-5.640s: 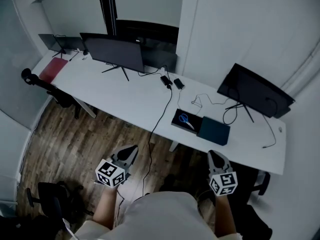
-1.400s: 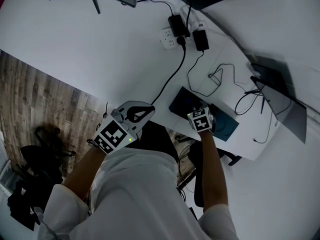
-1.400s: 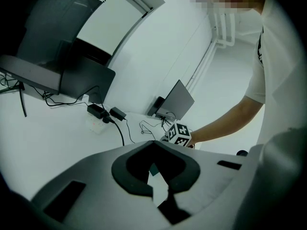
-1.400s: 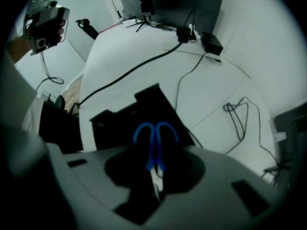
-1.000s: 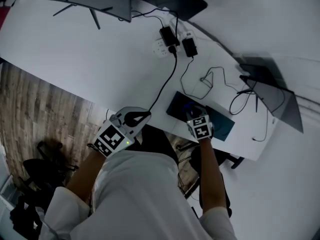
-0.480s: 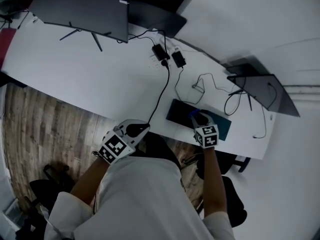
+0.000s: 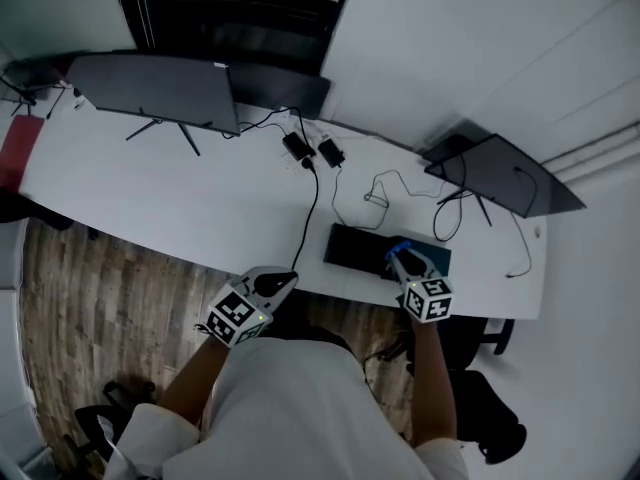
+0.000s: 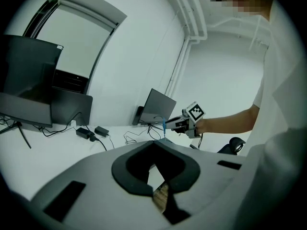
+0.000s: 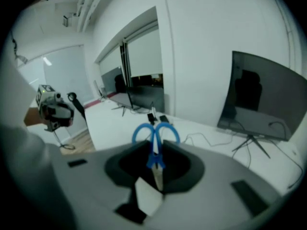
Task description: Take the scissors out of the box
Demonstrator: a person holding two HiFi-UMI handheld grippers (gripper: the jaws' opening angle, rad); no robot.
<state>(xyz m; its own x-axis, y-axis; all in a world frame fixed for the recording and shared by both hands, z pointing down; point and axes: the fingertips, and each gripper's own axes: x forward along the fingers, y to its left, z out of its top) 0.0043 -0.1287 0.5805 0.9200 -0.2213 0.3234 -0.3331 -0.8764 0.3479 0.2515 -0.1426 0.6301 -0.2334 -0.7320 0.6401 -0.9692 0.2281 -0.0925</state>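
Blue-handled scissors (image 9: 155, 133) stand upright between the jaws of my right gripper (image 9: 155, 151), which is shut on them near the pivot, handles away from the camera. In the head view the right gripper (image 7: 403, 259) holds the scissors (image 7: 399, 247) above the right end of the dark open box (image 7: 355, 250) on the white desk (image 7: 200, 198). My left gripper (image 7: 279, 281) hovers at the desk's near edge, left of the box, shut with nothing in it. From the left gripper (image 8: 154, 145) view the right gripper (image 8: 178, 124) and the scissors (image 8: 163, 127) show in the air.
Two monitors (image 7: 160, 88) (image 7: 500, 173) stand at the back of the desk. Power adapters (image 7: 310, 153) and loose cables (image 7: 400, 188) lie behind the box. A teal lid (image 7: 440, 260) lies at the box's right. A dark chair (image 7: 485, 408) is under the desk's right end.
My right gripper has risen from the box with the scissors and tilted upward. The left gripper has come up a little. The head view has pulled back from the desk.
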